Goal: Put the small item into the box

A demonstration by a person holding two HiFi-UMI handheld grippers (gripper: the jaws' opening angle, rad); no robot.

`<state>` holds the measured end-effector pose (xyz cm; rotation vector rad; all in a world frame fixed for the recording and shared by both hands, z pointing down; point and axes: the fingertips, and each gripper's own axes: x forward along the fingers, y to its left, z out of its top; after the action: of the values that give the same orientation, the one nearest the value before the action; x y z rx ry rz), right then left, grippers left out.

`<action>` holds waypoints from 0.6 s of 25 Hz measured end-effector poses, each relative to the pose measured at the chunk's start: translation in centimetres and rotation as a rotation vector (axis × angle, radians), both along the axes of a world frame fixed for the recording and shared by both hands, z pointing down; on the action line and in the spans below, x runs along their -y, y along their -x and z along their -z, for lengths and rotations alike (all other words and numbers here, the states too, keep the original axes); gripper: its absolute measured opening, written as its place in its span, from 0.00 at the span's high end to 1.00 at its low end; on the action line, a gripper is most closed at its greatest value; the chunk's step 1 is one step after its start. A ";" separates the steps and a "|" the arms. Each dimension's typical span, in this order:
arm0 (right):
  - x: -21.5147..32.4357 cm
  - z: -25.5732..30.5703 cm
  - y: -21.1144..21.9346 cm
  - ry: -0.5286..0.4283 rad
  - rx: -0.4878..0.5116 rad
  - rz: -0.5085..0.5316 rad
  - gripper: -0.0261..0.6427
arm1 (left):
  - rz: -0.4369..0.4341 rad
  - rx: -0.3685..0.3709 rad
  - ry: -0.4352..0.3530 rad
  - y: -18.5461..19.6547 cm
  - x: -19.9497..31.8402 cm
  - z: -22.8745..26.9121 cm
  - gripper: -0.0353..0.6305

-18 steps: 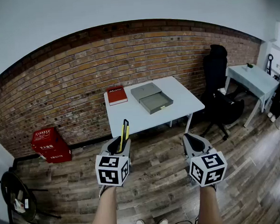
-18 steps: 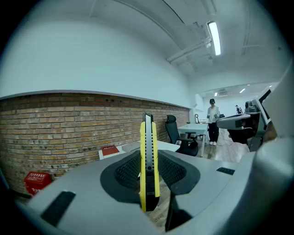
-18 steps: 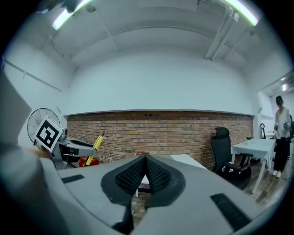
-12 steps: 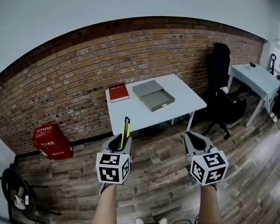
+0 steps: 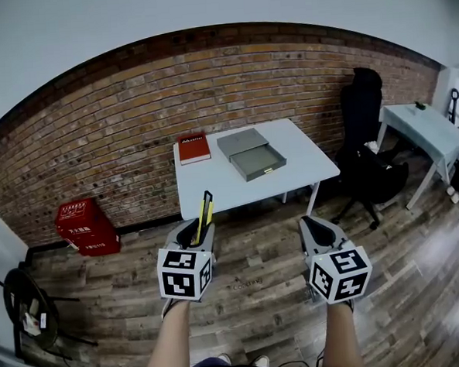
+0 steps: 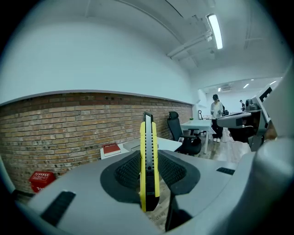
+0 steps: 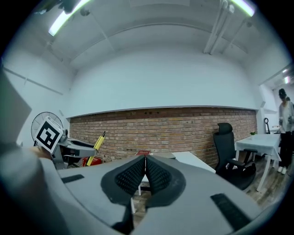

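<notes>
Looks out over the right gripper, jaws pressed pad to pad with nothing between. Catches at the left the left gripper with its marker cube, clamped on a yellow utility knife tilted upward. Takes in beyond, before a brick wall, a white table with a red book at its far left corner. Finds a black office chair further right.

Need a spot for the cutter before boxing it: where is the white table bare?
On the table, the front strip nearest you is bare edge to edge, as is the right end beside the box. The back is crowded: the book sits at the left corner, the box just right of it.
</notes>
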<state>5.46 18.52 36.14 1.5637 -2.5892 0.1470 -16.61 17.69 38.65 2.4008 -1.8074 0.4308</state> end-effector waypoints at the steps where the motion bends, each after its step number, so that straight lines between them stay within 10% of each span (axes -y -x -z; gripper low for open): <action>1: 0.0 0.0 0.0 0.000 -0.002 0.006 0.93 | 0.002 0.002 0.001 -0.1 0.0 0.0 0.75; 15: 1.1 0.3 -0.9 -0.015 -0.006 0.031 0.93 | 0.017 0.002 -0.002 -1.1 1.1 0.1 0.75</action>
<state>6.40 17.38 35.85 1.5255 -2.6143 0.1203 -15.54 16.56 38.60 2.3852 -1.8283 0.4298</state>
